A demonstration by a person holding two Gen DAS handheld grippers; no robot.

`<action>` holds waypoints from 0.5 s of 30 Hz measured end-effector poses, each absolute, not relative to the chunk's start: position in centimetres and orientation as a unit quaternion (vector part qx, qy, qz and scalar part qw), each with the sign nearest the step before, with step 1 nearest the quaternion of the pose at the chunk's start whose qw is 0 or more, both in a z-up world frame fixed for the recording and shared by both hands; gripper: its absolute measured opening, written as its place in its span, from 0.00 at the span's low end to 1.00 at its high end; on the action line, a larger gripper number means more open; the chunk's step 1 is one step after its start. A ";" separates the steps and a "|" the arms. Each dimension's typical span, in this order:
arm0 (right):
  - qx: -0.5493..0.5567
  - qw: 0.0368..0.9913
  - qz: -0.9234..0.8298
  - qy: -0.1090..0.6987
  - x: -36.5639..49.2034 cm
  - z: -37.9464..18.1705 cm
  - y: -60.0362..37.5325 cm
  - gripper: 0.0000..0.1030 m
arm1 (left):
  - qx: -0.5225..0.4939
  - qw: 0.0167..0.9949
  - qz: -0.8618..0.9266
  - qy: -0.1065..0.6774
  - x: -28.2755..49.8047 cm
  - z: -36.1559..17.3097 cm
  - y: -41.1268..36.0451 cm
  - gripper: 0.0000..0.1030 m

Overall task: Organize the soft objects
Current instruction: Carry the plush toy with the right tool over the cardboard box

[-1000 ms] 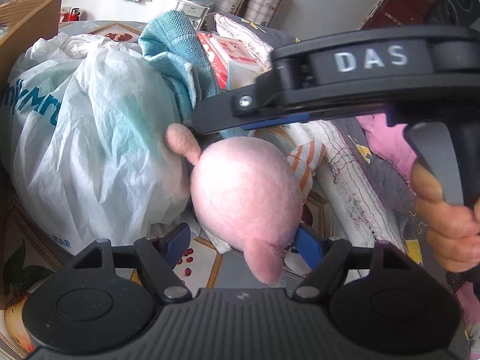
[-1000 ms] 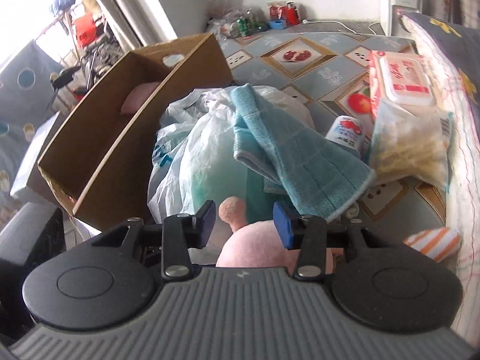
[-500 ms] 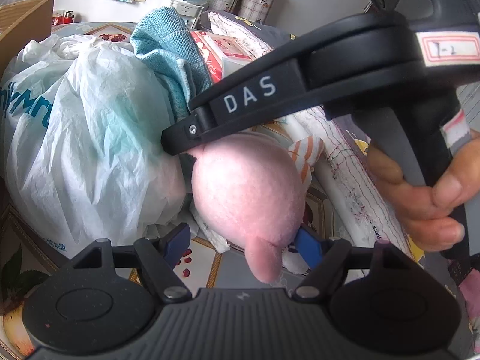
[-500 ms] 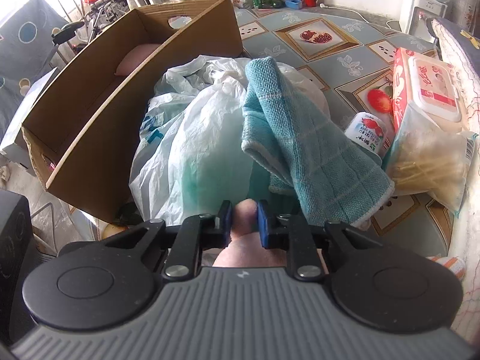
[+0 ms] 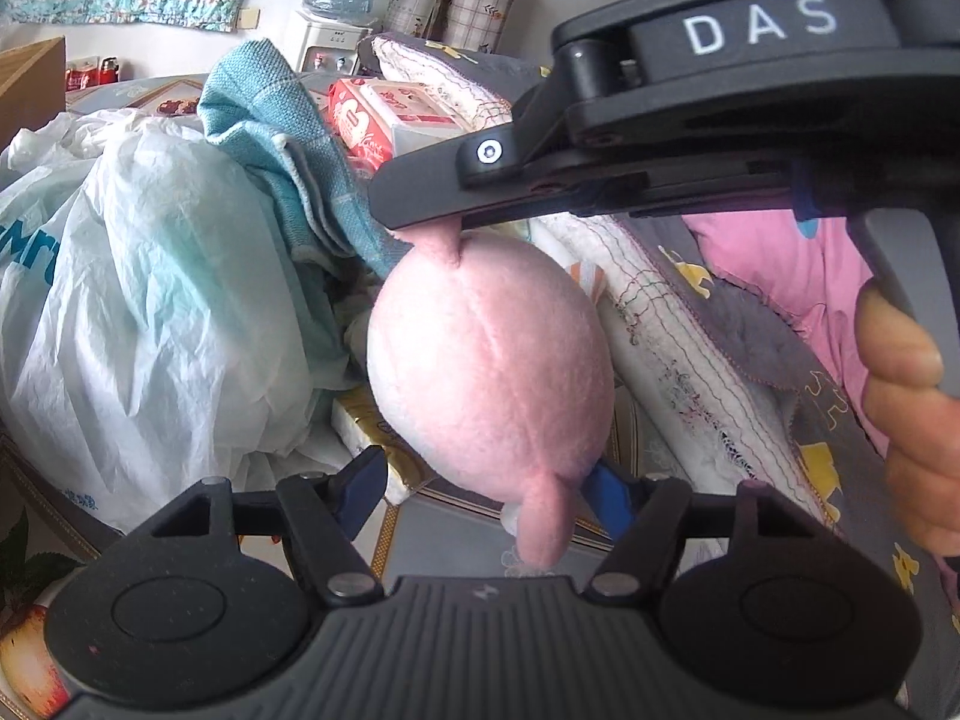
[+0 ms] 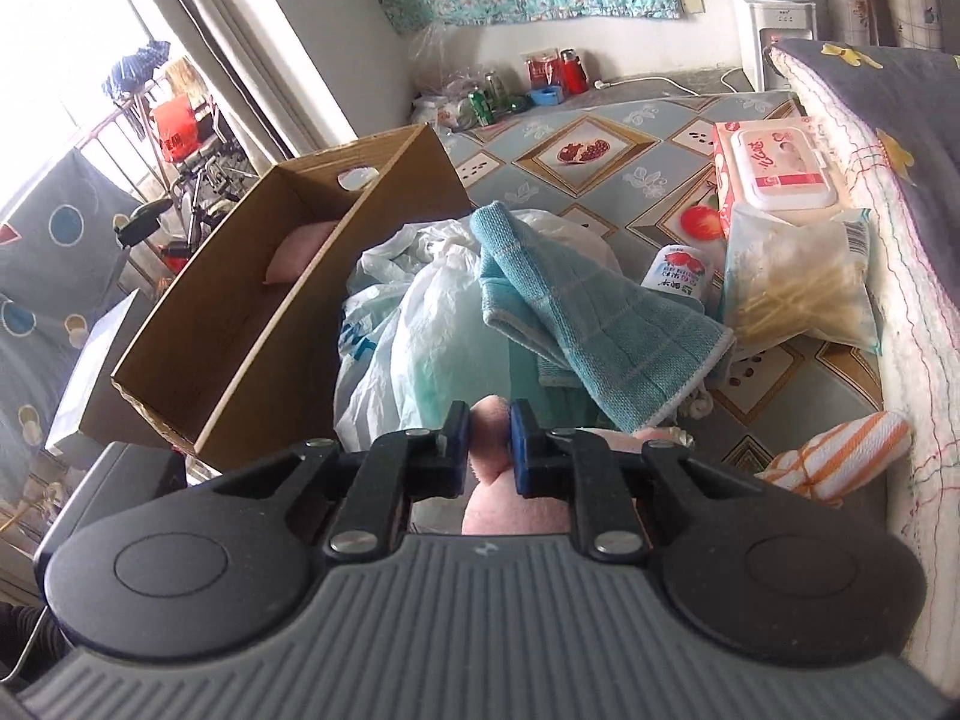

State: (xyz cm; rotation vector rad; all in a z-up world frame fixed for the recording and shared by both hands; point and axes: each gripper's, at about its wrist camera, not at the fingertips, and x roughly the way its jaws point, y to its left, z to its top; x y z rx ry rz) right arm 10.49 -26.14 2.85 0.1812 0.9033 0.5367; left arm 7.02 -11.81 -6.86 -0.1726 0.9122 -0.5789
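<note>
Right-wrist view: a cardboard box (image 6: 282, 324) is seen open-topped at the left, beyond and to the left of the fingers, with one pale pink soft item (image 6: 297, 252) already lying at its far end and the rest of its visible floor bare. Beside the box's near wall a white plastic bag (image 6: 414, 324) is heaped on the patterned floor mat (image 6: 606, 192), and a teal towel (image 6: 576, 324) is draped over the bag. The pink plush toy (image 5: 492, 372) is seen hanging clear of the clutter with its long axis roughly upright, pinched by a small top nub in the right gripper (image 6: 489, 441), whose fingers have just been closing and are now clamped on that nub. In the left-wrist view the left gripper (image 5: 480, 489) is seen just below the toy, its fingers apart and lately narrowing, one blue pad (image 5: 606, 498) close to the toy's lower end without pressing it. The right hand is judged the carrying one; the box lies ahead-left of it.
</note>
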 end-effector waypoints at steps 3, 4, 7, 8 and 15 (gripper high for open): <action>0.089 0.865 0.260 0.420 9.3 4.1 -26.2 0.11 | -0.082 0.862 -0.275 0.417 6.2 -5.9 -11.9 0.65; 0.089 0.866 0.264 0.416 8.9 4.5 -26.1 0.11 | -0.084 0.865 -0.274 0.412 6.1 -5.5 -11.7 0.65; 0.084 0.871 0.278 0.397 7.9 6.4 -25.4 0.11 | -0.099 0.873 -0.270 0.393 5.7 -4.1 -10.4 0.64; 0.081 0.873 0.283 0.389 7.6 7.2 -25.0 0.11 | -0.104 0.877 -0.269 0.386 5.6 -3.4 -9.8 0.64; 0.059 0.873 0.343 0.342 7.0 12.8 -20.4 0.11 | -0.133 0.904 -0.241 0.328 4.3 1.4 -5.8 0.64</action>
